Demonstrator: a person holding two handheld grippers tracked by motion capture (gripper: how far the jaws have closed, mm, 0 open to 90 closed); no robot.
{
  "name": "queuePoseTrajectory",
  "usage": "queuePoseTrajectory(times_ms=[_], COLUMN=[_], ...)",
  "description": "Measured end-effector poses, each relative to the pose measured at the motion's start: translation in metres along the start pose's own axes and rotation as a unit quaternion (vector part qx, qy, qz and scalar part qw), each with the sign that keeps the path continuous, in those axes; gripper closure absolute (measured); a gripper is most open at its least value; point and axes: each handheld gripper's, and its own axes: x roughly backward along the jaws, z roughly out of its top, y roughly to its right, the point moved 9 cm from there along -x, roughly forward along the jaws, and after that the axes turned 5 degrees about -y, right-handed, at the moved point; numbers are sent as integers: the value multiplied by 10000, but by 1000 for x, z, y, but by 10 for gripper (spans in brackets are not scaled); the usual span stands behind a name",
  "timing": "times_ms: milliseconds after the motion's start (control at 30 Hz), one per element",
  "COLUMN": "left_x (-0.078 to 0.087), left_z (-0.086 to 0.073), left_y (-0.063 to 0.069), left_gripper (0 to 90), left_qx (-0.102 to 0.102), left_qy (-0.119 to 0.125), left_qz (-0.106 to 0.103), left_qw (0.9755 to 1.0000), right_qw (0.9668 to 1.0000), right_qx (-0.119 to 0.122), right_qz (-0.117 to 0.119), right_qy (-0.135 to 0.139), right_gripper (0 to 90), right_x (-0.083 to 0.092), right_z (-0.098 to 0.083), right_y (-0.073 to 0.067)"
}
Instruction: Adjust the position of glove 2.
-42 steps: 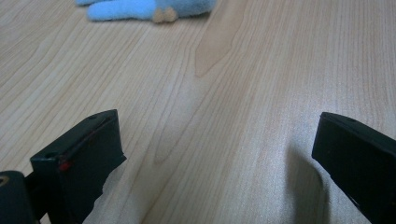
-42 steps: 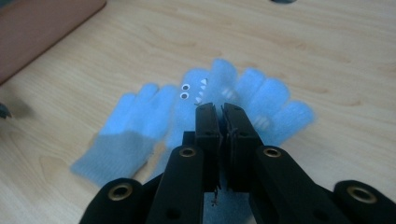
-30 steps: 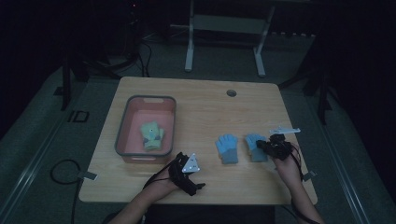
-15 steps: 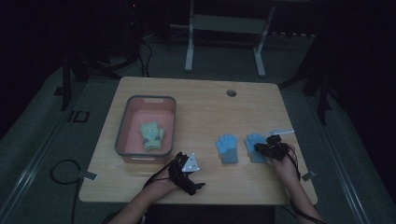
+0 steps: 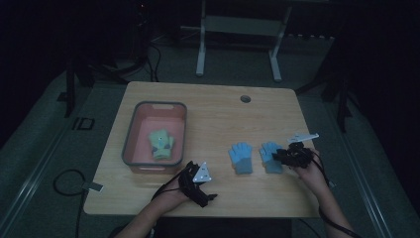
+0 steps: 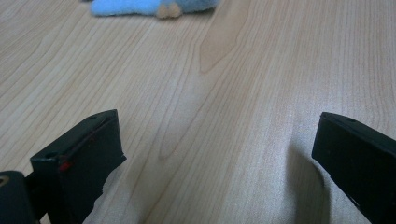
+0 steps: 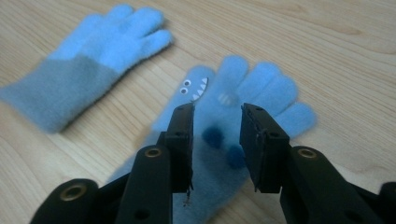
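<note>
The right claw [image 7: 217, 135], jaws part-open, straddles the fuzzy blue monster-face glove [image 7: 233, 116], seemingly poised to pinch it (nothing gripped). The left claw [image 6: 215, 154] rests wide open and empty on the pale wooden surface [image 6: 233, 70], near that glove's plain twin.

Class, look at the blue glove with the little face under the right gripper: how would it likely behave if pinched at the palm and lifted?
The blue glove with the face looks like soft fleece lying flat on the table, so it would probably droop limply on both sides of the right gripper. It seems light. Its fuzzy surface should resist slipping, though the fingers may catch one layer.
</note>
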Motion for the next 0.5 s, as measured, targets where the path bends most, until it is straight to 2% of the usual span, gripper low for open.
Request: queuePoseTrajectory(times_ms=[200, 367, 500], left_x=[1, 0, 1], left_z=[0, 0, 0], left_y=[-1, 0, 0], left_gripper=[21, 21, 21], left_qx=[52, 18, 35], left_qy=[26, 22, 35], left_qz=[-12, -11, -12], left_qw=[10000, 10000, 10000], right_qw=[9999, 9997, 9997], right_qx=[76, 119, 173], right_qz=[29, 33, -38], right_qy=[-103, -199, -158], right_gripper=[618, 606, 639], right_x=[-7, -14, -17], right_z=[-2, -7, -10], right_y=[5, 7, 8])
